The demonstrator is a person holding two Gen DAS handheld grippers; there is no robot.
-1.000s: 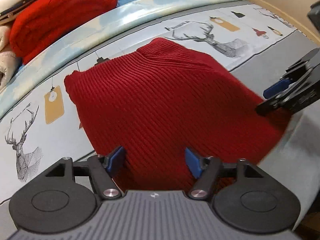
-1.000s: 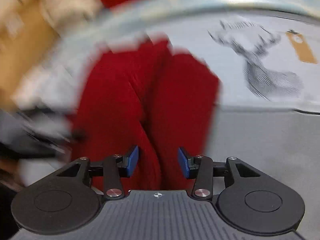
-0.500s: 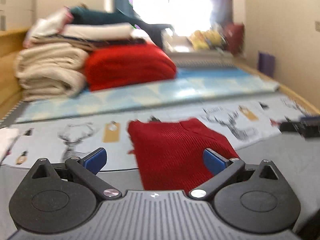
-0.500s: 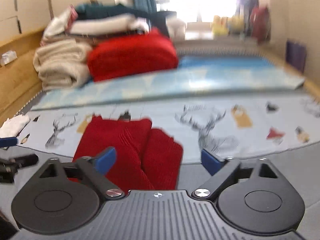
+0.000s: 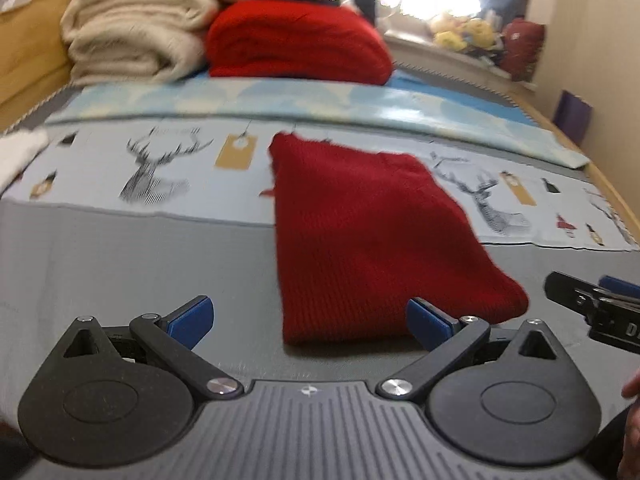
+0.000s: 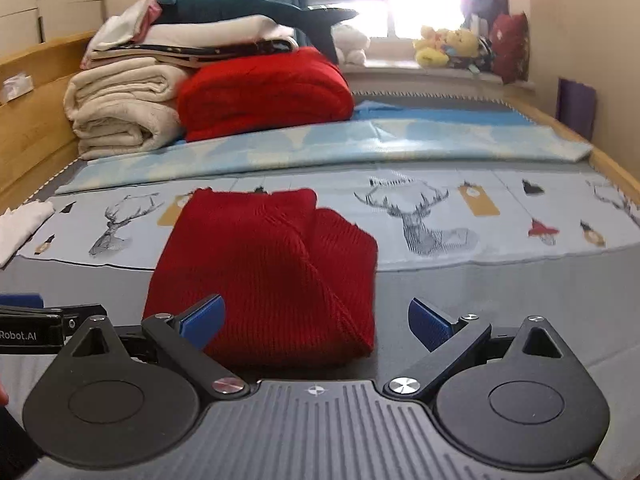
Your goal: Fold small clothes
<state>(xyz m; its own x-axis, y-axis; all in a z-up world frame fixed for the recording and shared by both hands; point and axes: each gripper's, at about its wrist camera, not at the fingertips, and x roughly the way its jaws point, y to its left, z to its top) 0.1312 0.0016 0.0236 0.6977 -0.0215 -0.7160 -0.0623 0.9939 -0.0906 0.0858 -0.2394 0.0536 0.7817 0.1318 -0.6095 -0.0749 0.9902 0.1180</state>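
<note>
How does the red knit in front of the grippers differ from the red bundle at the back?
The red knit lies low and flat, folded, alone on the grey and deer-print sheet. The red bundle is thick and rounded, a brighter red, and sits against beige blankets with more laundry stacked on top. Both are red folded textiles on the bed; neither is held.

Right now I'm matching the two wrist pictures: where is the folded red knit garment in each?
Left wrist: red knit garment centre, just right of middle.
Right wrist: red knit garment centre, just left of middle.
Shared landmark: red blanket in the pile behind.
</note>
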